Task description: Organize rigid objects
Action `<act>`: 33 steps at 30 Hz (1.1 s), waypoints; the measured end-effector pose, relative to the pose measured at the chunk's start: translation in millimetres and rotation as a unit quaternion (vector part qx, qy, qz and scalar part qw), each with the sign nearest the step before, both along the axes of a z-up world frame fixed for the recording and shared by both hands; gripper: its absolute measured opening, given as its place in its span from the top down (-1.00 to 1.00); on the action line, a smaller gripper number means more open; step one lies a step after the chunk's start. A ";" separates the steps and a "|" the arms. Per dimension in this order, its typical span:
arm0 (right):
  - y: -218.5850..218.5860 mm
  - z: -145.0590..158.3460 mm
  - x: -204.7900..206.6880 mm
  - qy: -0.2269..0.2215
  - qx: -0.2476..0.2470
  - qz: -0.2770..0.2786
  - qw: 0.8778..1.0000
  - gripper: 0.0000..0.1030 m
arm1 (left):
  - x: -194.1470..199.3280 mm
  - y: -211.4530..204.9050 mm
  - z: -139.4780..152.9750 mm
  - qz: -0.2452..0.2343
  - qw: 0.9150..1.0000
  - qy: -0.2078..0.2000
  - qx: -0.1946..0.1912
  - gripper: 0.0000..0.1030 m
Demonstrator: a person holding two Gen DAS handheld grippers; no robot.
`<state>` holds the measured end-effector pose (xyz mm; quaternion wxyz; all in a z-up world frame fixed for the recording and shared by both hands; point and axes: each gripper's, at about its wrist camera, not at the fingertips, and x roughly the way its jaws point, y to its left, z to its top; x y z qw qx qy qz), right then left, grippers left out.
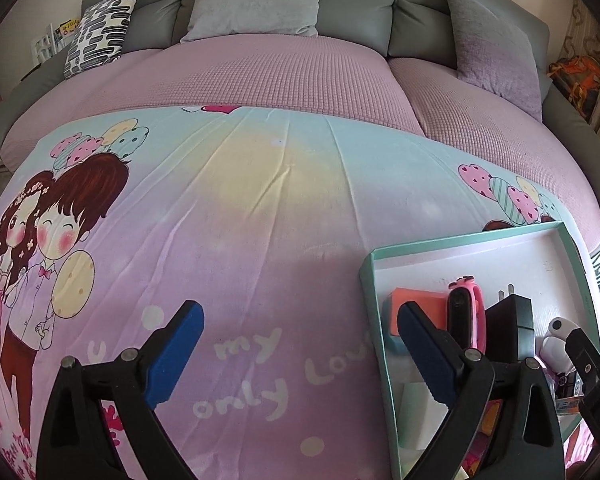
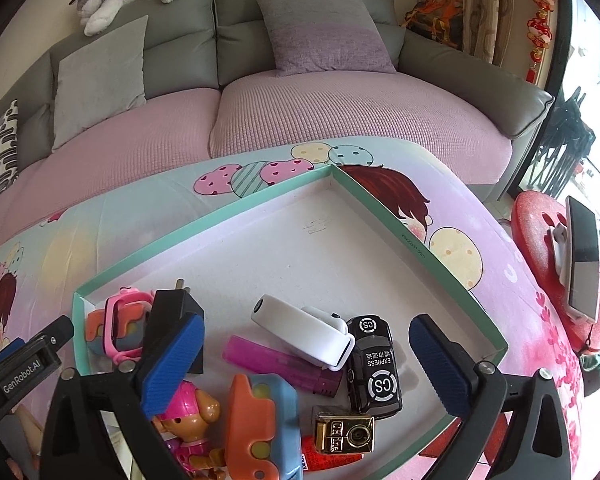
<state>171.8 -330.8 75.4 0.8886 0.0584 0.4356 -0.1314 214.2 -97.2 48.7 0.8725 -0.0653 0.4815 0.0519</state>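
right tongs [image 2: 306, 364] spread wide, empty, over tray's near edge | left tongs [image 1: 300, 354] gaping, empty, above blanket beside tray [image 2: 204, 220] | black toy car [image 2: 374, 368] near tray's right wall: rigid, light, glossy; likely pinch across its narrow sides

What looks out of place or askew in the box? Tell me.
Nothing is spilled or broken. The items crowd the near end of the teal box, lying every way: the white gadget rests tilted across the pink lighter, and the black toy car sits askew beside them.
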 end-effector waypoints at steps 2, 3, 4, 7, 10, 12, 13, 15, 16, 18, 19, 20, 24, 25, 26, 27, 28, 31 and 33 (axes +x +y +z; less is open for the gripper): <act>1.0 -0.4 0.3 0.002 -0.002 0.001 1.000 -1.00 | -0.4 2.3 -0.9 0.005 1.000 -0.001 -0.003 -0.91; 1.5 -0.5 0.4 0.002 -0.003 0.002 1.000 -1.00 | -0.6 3.5 -1.4 0.008 1.000 -0.002 -0.004 -0.92; 1.9 -0.6 0.4 0.003 -0.003 0.002 1.000 -1.00 | -0.9 4.6 -1.7 0.012 1.000 -0.002 -0.004 -0.97; 3.7 -1.0 1.1 0.005 -0.006 0.004 1.000 -1.00 | -1.9 8.4 -2.4 0.022 1.000 -0.003 -0.004 -0.99; 6.7 -1.0 1.9 0.006 -0.009 0.009 1.000 -1.00 | -3.2 14.0 -0.8 0.033 0.999 -0.010 -0.012 -0.99; 9.5 0.4 1.8 0.004 -0.011 0.013 1.000 -1.00 | -3.5 16.2 0.6 0.035 0.999 -0.012 -0.017 -0.99; 11.2 1.5 1.6 0.003 -0.012 0.015 1.000 -1.00 | -3.6 16.9 0.9 0.034 0.999 -0.011 -0.019 -0.99; 14.7 4.2 1.1 -0.002 -0.013 0.019 1.000 -1.00 | -3.3 17.3 1.2 0.030 0.999 -0.005 -0.023 -0.99; 16.1 5.3 0.8 -0.004 -0.014 0.021 1.000 -1.00 | -3.5 17.7 1.7 0.029 0.999 -0.003 -0.029 -0.99; 19.8 7.4 0.5 -0.007 -0.014 0.026 1.000 -1.00 | -4.7 18.9 4.2 0.028 0.999 -0.006 -0.047 -0.99; 21.0 8.1 0.3 -0.008 -0.015 0.028 0.999 -1.00 | -5.4 19.3 5.8 0.026 0.998 -0.008 -0.054 -0.99; 22.3 8.7 0.3 -0.009 -0.015 0.030 0.999 -1.00 | -5.9 19.1 7.1 0.024 0.998 -0.010 -0.057 -0.99; 26.5 12.1 -1.5 -0.013 -0.018 0.034 0.999 -1.00 | -7.6 17.4 8.3 0.016 0.998 -0.006 -0.061 -0.99; 27.3 13.1 -2.0 -0.015 -0.019 0.035 0.999 -1.00 | -8.2 17.8 8.5 0.016 0.998 -0.006 -0.063 -0.99; 28.5 14.1 -2.6 -0.016 -0.020 0.035 0.999 -1.00 | -9.0 18.1 9.2 0.017 0.998 -0.006 -0.062 -0.99; 29.7 15.2 -3.5 -0.017 -0.021 0.036 0.999 -1.00 | -10.1 18.4 10.1 0.020 0.998 -0.007 -0.061 -0.99; 30.8 16.3 -4.5 -0.019 -0.021 0.037 0.999 -1.00 | -11.6 19.0 11.5 0.021 0.998 -0.009 -0.059 -0.99; 34.0 19.7 -8.1 -0.023 -0.024 0.040 0.999 -1.00 | -17.2 20.5 18.0 0.022 0.998 -0.025 -0.053 -0.99; 37.2 21.3 -12.6 -0.027 -0.026 0.045 0.998 -1.00 | -22.2 21.4 22.2 0.022 0.998 -0.036 -0.048 -0.99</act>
